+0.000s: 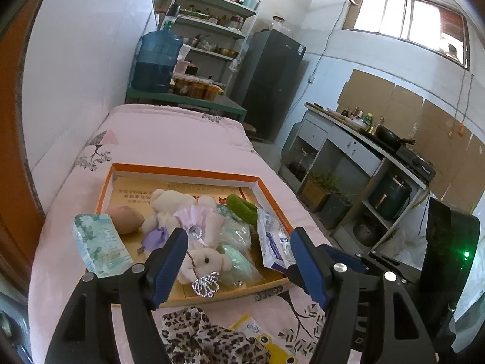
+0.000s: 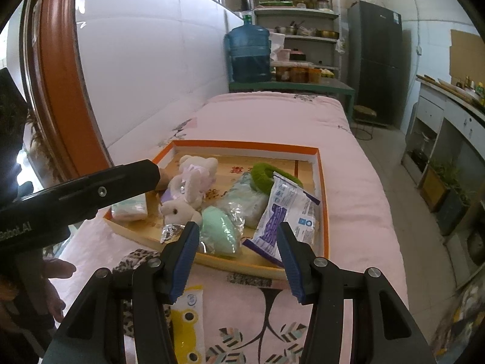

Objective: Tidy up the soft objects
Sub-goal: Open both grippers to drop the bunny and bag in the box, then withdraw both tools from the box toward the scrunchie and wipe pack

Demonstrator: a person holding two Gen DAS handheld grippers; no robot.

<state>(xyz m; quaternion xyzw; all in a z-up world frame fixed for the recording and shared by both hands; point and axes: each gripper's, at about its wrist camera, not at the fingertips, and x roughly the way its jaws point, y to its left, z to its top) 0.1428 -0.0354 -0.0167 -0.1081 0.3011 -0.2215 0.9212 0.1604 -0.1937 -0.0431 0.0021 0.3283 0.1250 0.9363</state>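
An orange-rimmed cardboard tray (image 1: 182,170) (image 2: 321,182) lies on the pink bed. It holds a cream plush bear in a lilac dress (image 1: 182,212) (image 2: 194,179), a green fuzzy ring (image 1: 241,207) (image 2: 263,176), a mint sponge in a clear bag (image 1: 239,262) (image 2: 219,233), a white-and-purple packet (image 1: 272,239) (image 2: 285,212), a tissue pack (image 1: 97,242) (image 2: 128,209) and a tan plush (image 1: 125,218). A leopard-print cloth (image 1: 209,338) (image 2: 133,261) and a yellow frog packet (image 1: 272,345) (image 2: 185,327) lie on the bed before the tray. My left gripper (image 1: 239,262) is open and empty over the tray's near edge. My right gripper (image 2: 238,257) is open and empty, near the tray's front edge.
A white wall runs along the bed's left. A blue water jug (image 1: 156,60) (image 2: 250,54) and shelves (image 1: 212,24) stand past the bed's far end, beside a dark fridge (image 1: 269,82) (image 2: 376,66). A kitchen counter (image 1: 363,151) lines the right side across a floor aisle.
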